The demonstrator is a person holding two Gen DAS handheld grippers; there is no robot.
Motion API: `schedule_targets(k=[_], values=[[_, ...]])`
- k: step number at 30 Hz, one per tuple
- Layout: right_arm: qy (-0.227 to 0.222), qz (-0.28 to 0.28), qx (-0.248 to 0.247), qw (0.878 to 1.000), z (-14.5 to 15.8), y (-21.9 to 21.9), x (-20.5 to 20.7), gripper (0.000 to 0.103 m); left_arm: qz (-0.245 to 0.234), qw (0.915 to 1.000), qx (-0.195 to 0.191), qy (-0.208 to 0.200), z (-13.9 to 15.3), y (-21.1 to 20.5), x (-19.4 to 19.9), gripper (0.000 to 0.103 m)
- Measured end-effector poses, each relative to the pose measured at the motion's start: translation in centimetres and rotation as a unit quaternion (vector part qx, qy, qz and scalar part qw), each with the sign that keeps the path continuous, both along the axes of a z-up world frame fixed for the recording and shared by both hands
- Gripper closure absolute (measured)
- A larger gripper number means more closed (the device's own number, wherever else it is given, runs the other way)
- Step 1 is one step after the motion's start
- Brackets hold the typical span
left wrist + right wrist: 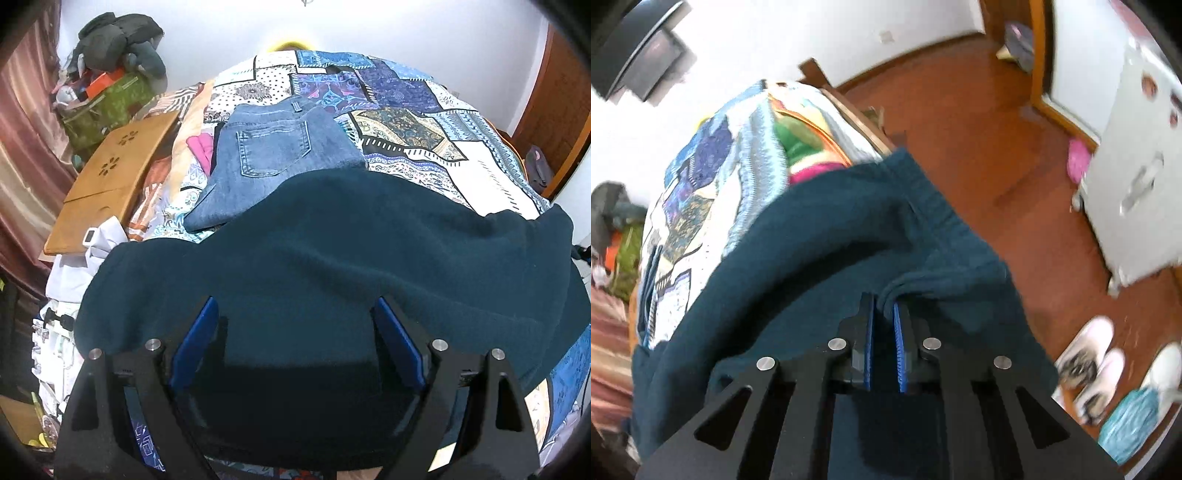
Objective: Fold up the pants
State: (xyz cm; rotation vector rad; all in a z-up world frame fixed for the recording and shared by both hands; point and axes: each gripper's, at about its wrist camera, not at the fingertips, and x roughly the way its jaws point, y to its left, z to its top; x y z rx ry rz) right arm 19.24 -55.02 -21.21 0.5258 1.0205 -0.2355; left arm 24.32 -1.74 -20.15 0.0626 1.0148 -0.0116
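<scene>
Dark teal pants [332, 251] lie spread across the near part of the bed. In the left wrist view my left gripper [295, 314] is open, its blue pads wide apart above the teal cloth, holding nothing. In the right wrist view my right gripper [883, 306] is shut on a bunched fold of the teal pants [831, 229] near the elastic waistband, at the bed's edge over the floor. The cloth hangs down around the fingers.
Folded blue jeans [273, 162] lie on the patchwork bedspread [424, 136] behind the teal pants. A wooden lap tray [110, 177] and a pile of bags sit at the left. Slippers [1086, 365] and a white cabinet [1137, 177] stand on the wood floor at the right.
</scene>
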Motion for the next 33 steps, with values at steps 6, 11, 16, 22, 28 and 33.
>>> schedule_targets(k=[6,11,16,22,28,33], values=[[-0.084,-0.005,-0.012,0.996,7.3,-1.5,-2.6,0.097,-0.002,0.9999,-0.005,-0.016,1.2,0.0,-0.7,0.016],[-0.123,-0.008,-0.025,0.992,11.2,-1.9,-4.8,0.097,-0.003,0.9993,-0.022,-0.028,2.3,0.2,-1.1,0.016],[-0.085,-0.007,-0.059,0.995,8.6,-1.4,-6.2,0.097,-0.001,0.9989,-0.033,-0.032,2.5,0.5,-1.9,0.016],[-0.008,-0.021,-0.048,0.999,1.9,-2.0,-7.9,0.097,0.004,0.9992,-0.027,-0.03,2.3,1.1,-2.6,0.016],[0.039,-0.007,-0.07,0.997,-1.6,-1.1,-8.8,0.094,0.025,0.9987,-0.033,-0.031,2.2,2.8,-3.1,0.016],[0.072,0.007,-0.14,0.988,-0.1,-0.4,-7.8,0.069,0.045,0.9975,-0.031,-0.044,2.7,4.7,-3.5,0.016]])
